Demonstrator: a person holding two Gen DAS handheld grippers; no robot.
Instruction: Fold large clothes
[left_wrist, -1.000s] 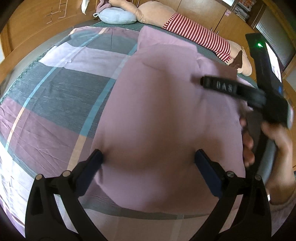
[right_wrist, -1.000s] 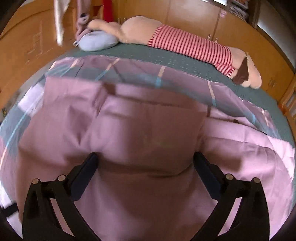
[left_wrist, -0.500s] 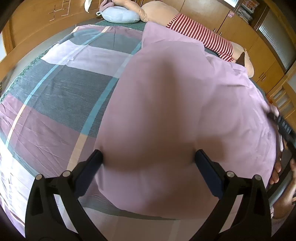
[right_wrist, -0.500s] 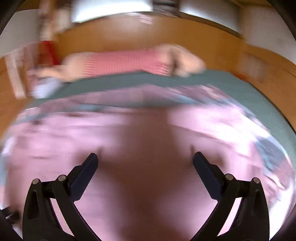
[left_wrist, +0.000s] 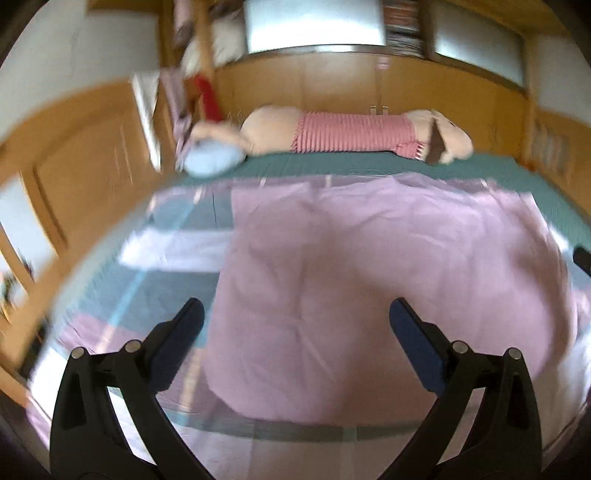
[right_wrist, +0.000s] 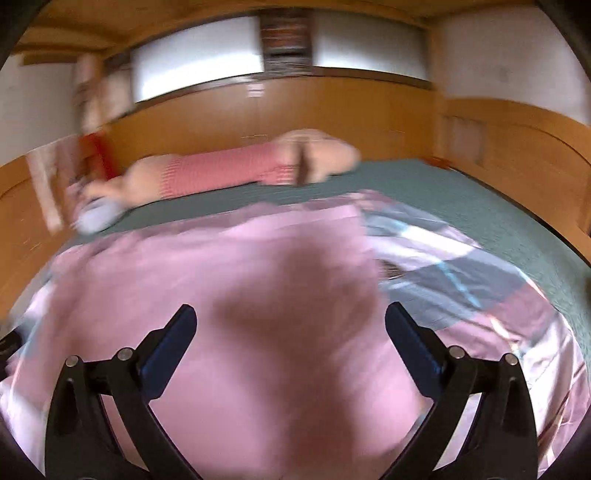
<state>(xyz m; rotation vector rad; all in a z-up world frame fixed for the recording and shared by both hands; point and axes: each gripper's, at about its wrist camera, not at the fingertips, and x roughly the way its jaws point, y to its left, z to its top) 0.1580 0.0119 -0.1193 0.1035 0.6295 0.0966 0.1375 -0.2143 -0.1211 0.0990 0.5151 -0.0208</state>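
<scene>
Left wrist view shows your bed (left_wrist: 369, 166) under a green cover, with a plaid sheet (left_wrist: 166, 266) spread over it. On that sheet lies the pink garment (left_wrist: 369, 277), wide and mostly flat, its near edge close to the bed's front; the right wrist view shows the same pink garment (right_wrist: 258, 295) filling the foreground. Along the far side rests a long plush toy (left_wrist: 354, 133) in a red-striped top, with a pale blue pillow (left_wrist: 212, 162) just beside its left end. Your left gripper (left_wrist: 295, 332) stands above the garment with fingers spread wide, holding nothing. Your right gripper (right_wrist: 288, 332) is likewise spread apart and empty. Both views are motion-blurred.
</scene>
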